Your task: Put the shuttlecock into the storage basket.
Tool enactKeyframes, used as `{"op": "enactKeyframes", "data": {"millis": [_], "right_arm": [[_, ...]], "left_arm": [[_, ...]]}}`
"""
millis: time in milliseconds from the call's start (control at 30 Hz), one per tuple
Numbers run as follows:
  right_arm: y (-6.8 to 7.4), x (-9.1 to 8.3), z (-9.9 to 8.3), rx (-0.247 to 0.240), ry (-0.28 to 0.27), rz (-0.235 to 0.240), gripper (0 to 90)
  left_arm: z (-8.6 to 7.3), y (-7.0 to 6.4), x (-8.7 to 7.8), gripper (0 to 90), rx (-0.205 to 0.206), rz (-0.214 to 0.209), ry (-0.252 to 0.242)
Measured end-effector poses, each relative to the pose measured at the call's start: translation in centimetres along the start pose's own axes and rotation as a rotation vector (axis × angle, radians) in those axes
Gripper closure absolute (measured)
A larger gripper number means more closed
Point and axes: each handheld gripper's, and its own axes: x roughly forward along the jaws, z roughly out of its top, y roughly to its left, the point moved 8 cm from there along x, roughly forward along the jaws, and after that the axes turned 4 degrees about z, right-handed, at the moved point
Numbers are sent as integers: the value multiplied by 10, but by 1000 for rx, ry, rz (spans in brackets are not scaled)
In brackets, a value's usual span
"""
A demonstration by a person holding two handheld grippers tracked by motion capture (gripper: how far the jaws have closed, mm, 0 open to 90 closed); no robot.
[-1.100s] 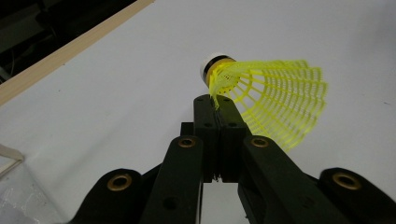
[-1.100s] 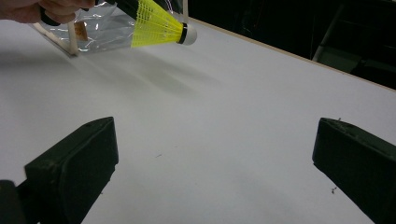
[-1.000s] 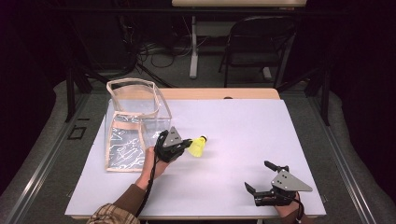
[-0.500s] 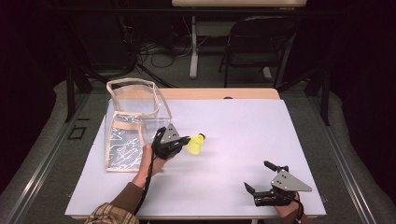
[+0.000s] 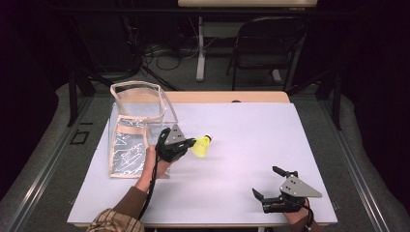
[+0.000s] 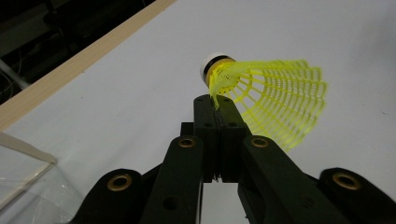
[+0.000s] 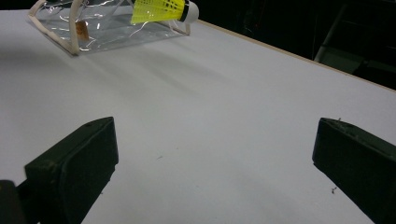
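The clear bag (image 5: 138, 125) stands open at the desk's (image 5: 241, 193) left. Beside it, left tongs (image 5: 189, 143) pinch the yellow shuttlecock (image 5: 202, 145) aloft; right tongs (image 5: 269, 183) gape near the front edge.

At frame centre, the left gripper (image 6: 216, 103) pinches the rim of a yellow shuttlecock (image 6: 271, 100), its 2 jaws closed together. The white cork points upper left. A clear container (image 6: 23, 179) sits lower left on the white table (image 6: 116, 84).
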Motion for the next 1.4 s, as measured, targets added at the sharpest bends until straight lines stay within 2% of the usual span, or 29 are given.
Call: {"op": "enactKeyframes", "data": {"millis": [200, 633, 967, 1400], "right_arm": [[0, 0, 0, -3, -1, -2, 0], [0, 0, 0, 0, -1, 1, 0], [0, 1, -1, 3, 0, 2, 0], [0, 1, -1, 3, 2, 2, 0]], "left_arm": [[7, 1, -2, 893, 17, 4, -2], [19, 9, -12, 894, 6, 16, -6], [25, 18, -18, 894, -18, 10, 26], [34, 23, -21, 894, -9, 7, 52]]}}
